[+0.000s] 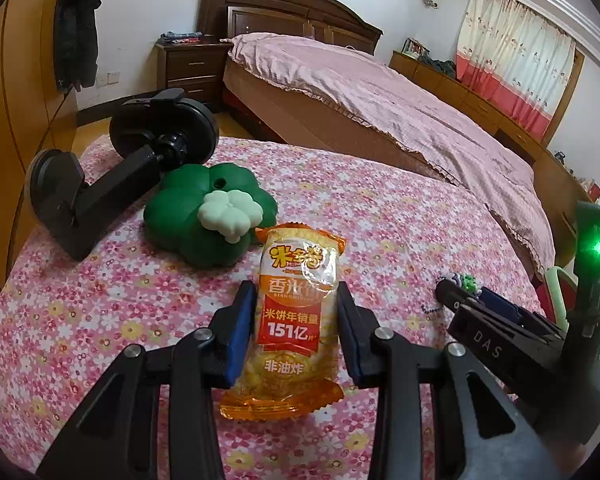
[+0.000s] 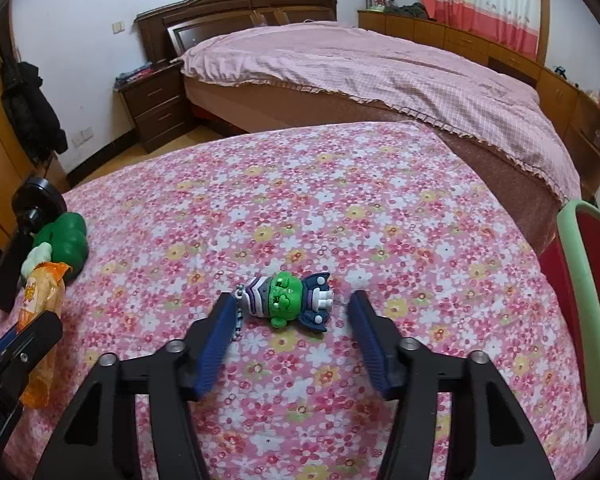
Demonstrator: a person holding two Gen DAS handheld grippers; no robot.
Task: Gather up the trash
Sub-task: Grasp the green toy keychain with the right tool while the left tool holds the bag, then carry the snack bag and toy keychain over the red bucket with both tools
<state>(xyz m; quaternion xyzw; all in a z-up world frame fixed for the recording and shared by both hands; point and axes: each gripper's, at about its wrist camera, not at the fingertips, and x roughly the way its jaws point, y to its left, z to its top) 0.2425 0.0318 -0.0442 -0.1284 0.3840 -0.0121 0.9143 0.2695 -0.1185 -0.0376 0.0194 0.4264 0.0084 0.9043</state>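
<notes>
While the snack packet (image 1: 296, 320) lies on the flowered tablecloth (image 1: 380, 216), its long axis runs straight out along the left gripper (image 1: 296, 320), whose blue pads (image 1: 240, 332) flank its middle on either side, close against the wrapper though a firm clamp cannot be confirmed; the right gripper (image 2: 292, 320) is spread wide around a small green toy figure (image 2: 288, 300), touching nothing; the left is judged nearer the trash; a green clover-shaped container (image 1: 204, 216) sits just beyond the packet.
</notes>
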